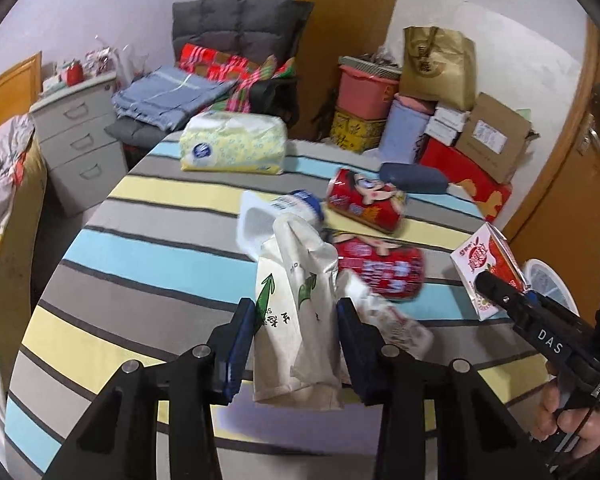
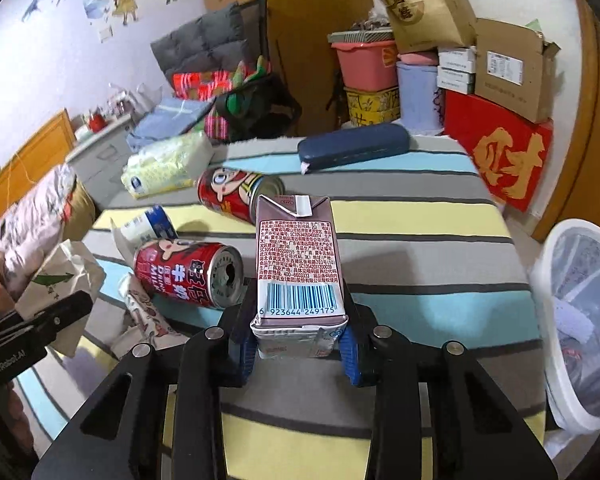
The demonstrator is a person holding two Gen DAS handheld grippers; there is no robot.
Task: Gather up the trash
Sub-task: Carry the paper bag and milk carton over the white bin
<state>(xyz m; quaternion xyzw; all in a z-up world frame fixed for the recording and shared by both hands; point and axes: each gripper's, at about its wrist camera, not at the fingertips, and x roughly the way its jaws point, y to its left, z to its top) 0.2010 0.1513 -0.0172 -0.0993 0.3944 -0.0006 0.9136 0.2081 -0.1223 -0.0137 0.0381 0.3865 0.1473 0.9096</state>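
My left gripper (image 1: 296, 328) is shut on a crumpled white paper bag (image 1: 296, 300) with green arrows, held above the striped table (image 1: 140, 264). My right gripper (image 2: 298, 340) is shut on a brown milk carton (image 2: 298, 256), barcode side up, lifted off the table; the same carton (image 1: 486, 268) shows at the right in the left wrist view. Two red drink cans (image 2: 188, 272) (image 2: 236, 196) lie on their sides on the cloth. A white and blue cup (image 2: 150, 228) and a printed wrapper (image 2: 144, 312) lie beside them. The white trash bin (image 2: 580, 320) stands off the table's right edge.
A yellow tissue pack (image 1: 232, 146) and a dark blue case (image 2: 352, 146) rest at the table's far side. Boxes, a pink tub (image 2: 366, 64) and a red gift box (image 2: 500, 156) are stacked behind. A grey drawer unit (image 1: 80, 148) and a bed stand to the left.
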